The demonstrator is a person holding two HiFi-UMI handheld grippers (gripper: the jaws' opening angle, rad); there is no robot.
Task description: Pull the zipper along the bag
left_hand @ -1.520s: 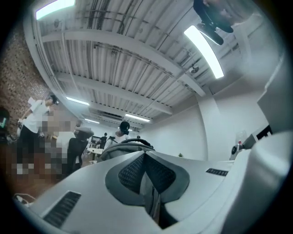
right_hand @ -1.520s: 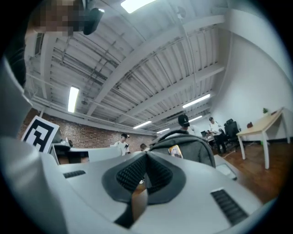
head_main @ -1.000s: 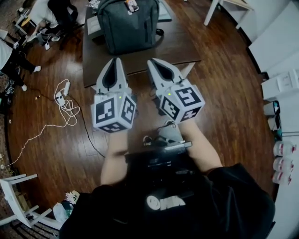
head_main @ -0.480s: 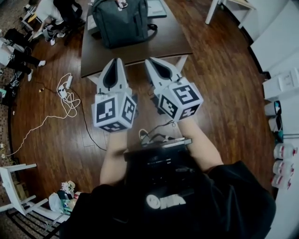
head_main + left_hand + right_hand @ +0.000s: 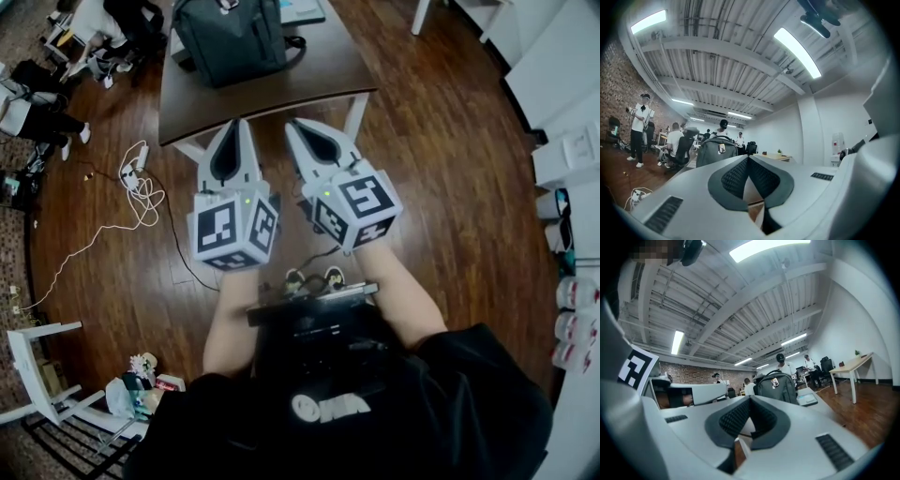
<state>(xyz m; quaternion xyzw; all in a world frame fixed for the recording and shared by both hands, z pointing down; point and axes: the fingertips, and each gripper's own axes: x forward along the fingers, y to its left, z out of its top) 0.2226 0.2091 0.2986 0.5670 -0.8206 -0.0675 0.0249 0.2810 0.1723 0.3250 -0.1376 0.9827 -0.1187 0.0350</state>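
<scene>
One bag [image 5: 230, 37], table [image 5: 328, 70], seemingly wooden floor [image 5: 450, 187]

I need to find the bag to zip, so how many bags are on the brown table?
1. A gray backpack stands upright at the far end of the table. Anything behind it would be hidden.

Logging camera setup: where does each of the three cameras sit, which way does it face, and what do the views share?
Head view: on the person's head, facing steeply down; brown wooden table, forearms, left gripper, right gripper.
Left gripper view: on the left gripper, facing level along its shut jaws.
Right gripper view: on the right gripper, level along its shut jaws; left gripper at left.
Shared: all three show the grey fabric backpack.
</scene>
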